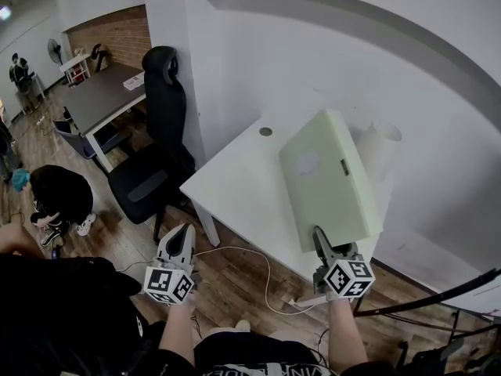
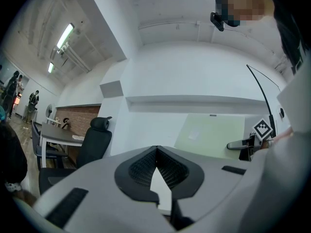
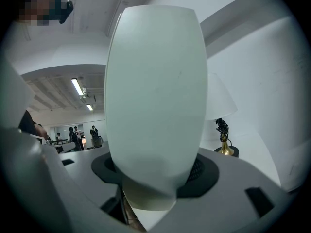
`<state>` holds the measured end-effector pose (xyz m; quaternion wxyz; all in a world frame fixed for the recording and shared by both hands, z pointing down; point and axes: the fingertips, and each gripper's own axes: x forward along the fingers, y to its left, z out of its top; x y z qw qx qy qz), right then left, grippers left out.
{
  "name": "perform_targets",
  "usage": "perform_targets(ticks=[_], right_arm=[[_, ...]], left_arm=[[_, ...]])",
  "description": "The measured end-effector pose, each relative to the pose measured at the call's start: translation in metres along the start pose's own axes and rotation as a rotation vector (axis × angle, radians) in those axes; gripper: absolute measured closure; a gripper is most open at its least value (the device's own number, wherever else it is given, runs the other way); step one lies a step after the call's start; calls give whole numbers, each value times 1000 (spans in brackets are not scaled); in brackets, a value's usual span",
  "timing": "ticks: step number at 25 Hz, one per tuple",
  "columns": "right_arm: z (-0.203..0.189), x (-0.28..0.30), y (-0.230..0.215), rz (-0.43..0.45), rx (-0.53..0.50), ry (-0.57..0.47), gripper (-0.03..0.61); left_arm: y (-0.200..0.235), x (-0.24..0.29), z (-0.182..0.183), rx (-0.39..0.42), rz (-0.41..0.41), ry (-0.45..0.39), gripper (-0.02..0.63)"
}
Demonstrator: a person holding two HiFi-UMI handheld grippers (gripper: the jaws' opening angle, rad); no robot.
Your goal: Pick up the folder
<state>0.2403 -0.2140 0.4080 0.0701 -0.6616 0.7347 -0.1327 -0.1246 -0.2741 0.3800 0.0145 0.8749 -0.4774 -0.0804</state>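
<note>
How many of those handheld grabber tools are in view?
2. The left gripper hangs shut and empty beside the white table; the right gripper clamps the green folder by its near edge. None seems hidden.

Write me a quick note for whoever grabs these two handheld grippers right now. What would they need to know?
Right gripper: shut on the pale green folder, clamped on its near edge.
Left gripper: jaws together, nothing in them, held low in front of the white table.
Folder: tilted up on edge over the table's right part, beside a white-shaded lamp. It appears lifted clear of the tabletop.
Done: the folder is gripped and picked up.
Left: probably only to keep the grip firm and the folder steady. The left gripper is free to support it if it sags.
</note>
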Motion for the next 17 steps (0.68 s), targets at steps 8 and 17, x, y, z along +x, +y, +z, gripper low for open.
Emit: perform_targets(ticks=[8, 17], right_arm=[[-4, 0, 2, -9, 8, 1, 285], [-5, 0, 4, -19, 2, 5, 285]], left_arm=[[3, 0, -2, -8, -4, 5, 600], [7, 2, -6, -15, -8, 8, 600]])
